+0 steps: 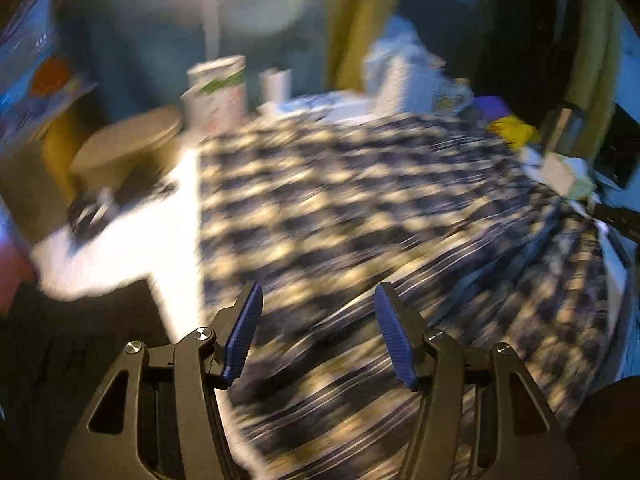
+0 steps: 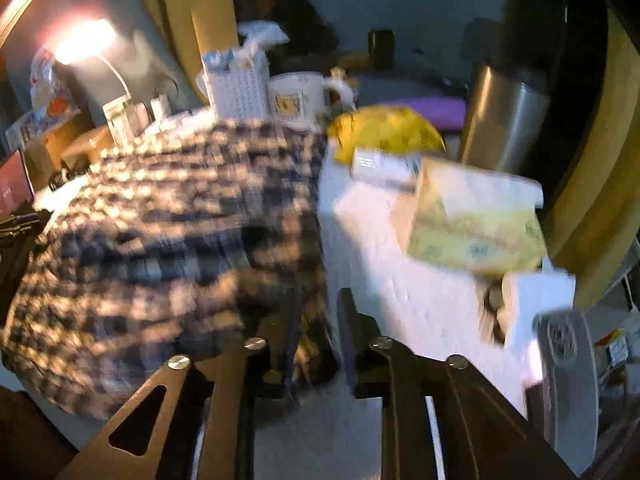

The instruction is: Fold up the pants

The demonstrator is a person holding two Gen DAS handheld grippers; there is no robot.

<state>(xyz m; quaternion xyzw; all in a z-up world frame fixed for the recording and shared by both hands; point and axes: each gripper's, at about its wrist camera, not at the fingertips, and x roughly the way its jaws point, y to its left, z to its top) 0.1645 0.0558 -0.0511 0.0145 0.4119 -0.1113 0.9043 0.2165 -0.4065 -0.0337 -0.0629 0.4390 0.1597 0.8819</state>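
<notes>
Both wrist views over pants (image 1: 360, 208)

Both my views are smeared with motion blur; only my own jaws stay sharp. A glowing white desk lamp (image 2: 82, 42) at the worktop's far left corner flares hard, and warm light dapples the navy-and-cream checked fabric pants (image 1: 360, 208). The white worktop (image 1: 176, 216) blows out to glare. Edges bend and darken.

We held the left black two-finger gripper with blue ribbed pads (image 1: 318, 332) angled downward, its jaws standing well apart with nothing pressed between them. Our right black gripper (image 2: 320, 320) also tilted down, its jaws narrow, with a fold of checked cloth (image 2: 160, 220) between them.
</notes>
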